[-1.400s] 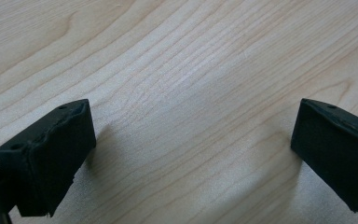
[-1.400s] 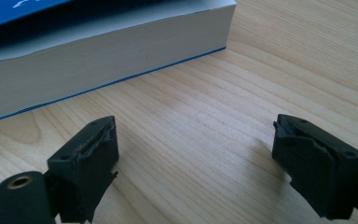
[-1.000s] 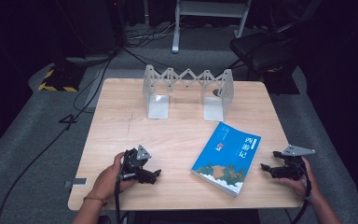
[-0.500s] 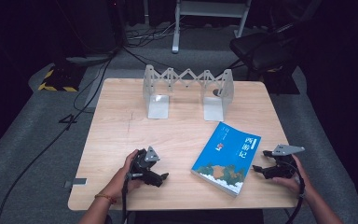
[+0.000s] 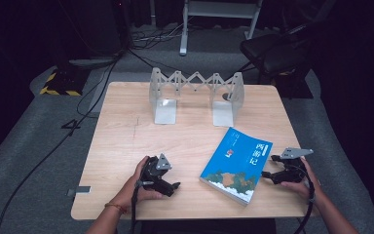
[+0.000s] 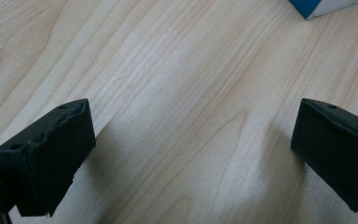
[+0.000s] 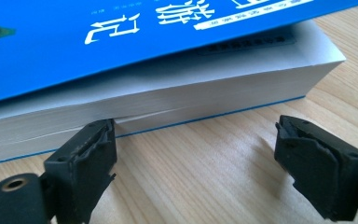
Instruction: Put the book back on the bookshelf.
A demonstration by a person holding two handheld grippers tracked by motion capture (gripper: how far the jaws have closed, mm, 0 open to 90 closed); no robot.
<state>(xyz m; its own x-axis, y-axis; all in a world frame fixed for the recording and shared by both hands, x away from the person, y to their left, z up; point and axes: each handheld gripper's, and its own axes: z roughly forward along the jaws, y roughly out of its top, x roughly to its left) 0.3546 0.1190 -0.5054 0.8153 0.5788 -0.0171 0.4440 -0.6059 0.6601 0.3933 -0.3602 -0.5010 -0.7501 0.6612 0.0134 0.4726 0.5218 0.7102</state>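
Up close, right gripper view shows book pages fanning.

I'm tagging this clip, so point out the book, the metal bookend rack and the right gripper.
book (image 5: 238,163), high view, middle of its blue cover
rack (image 5: 164,111), high view, left base plate
right gripper (image 5: 269,167), high view, between its open jaws

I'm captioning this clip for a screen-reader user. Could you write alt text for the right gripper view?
A thick blue book with white Chinese characters on its cover lies on a light wooden table, its white page edge facing the camera. The right gripper sits low at that edge, open, with one jaw close to the pages and nothing between the jaws.
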